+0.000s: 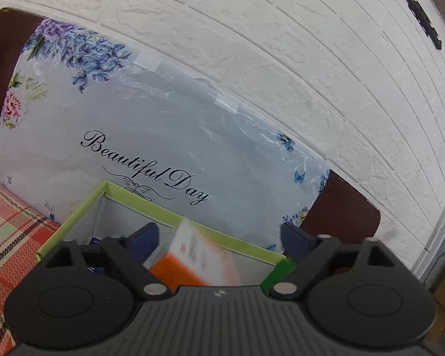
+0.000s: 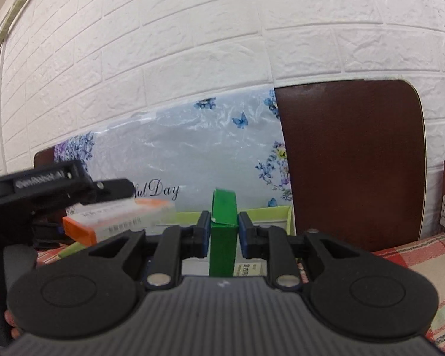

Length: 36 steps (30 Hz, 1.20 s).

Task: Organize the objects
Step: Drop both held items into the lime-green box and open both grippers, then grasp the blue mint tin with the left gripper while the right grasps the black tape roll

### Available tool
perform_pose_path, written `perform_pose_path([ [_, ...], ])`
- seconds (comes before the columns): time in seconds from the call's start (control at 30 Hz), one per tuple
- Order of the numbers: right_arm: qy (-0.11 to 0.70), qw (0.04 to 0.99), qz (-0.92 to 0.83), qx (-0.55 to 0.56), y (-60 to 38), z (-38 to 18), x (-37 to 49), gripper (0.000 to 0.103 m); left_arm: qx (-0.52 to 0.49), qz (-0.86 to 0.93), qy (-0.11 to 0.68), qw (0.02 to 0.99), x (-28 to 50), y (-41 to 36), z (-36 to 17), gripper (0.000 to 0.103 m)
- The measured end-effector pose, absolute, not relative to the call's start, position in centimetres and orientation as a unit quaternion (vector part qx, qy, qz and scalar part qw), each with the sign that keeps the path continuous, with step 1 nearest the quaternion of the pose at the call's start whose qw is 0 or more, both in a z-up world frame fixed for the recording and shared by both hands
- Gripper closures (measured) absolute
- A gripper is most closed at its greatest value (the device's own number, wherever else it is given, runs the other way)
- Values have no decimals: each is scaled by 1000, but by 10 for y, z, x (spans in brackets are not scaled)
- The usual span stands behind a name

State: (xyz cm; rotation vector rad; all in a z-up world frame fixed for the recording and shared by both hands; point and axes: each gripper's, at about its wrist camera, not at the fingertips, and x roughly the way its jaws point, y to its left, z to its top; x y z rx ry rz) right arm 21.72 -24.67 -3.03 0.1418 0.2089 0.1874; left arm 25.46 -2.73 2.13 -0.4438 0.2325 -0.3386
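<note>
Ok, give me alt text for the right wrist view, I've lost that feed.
The right gripper is shut on an upright green box in front of a light-green tray. At left, the left gripper hangs above an orange-and-white box.

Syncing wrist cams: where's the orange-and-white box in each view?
Left wrist: orange-and-white box, bottom centre, blurred, between the open fingers of the left gripper, over the green-rimmed tray.
Right wrist: same box at lower left, under the left gripper, left of the green box held by the right gripper.
Shared landmark: "Beautiful Day" floral board.
</note>
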Motion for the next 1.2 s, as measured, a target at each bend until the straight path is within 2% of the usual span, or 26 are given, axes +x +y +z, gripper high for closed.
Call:
perform_pose_path([
  [0.03, 103, 989, 87, 68, -247, -32, 215, 34, -207, -165, 107, 958, 251, -30, 23, 3],
  [0.13, 87, 991, 74, 67, -249, -30, 205, 16, -186, -166, 94, 964, 241, -33, 26, 2],
  [0.33, 88, 991, 72, 77, -254, -22, 193, 2, -197, -167, 111, 960, 234, -29, 26, 1],
  [0.6, 83, 991, 77, 74, -250, -2, 166, 0, -237, -161, 104, 952, 199, -16, 47, 1],
  [0.83, 68, 993, 82, 50, -245, 11, 126, 0, -207, -165, 80, 961, 154, -20, 53, 1],
  [1.03, 75, 994, 66, 41, -250, 13, 100, 0, -187, -158, 113, 963, 139, -20, 34, 1],
  [1.2, 108, 990, 62, 61, -262, -15, 83, 0, -186, -155, 135, 961, 143, -19, 3, 1],
])
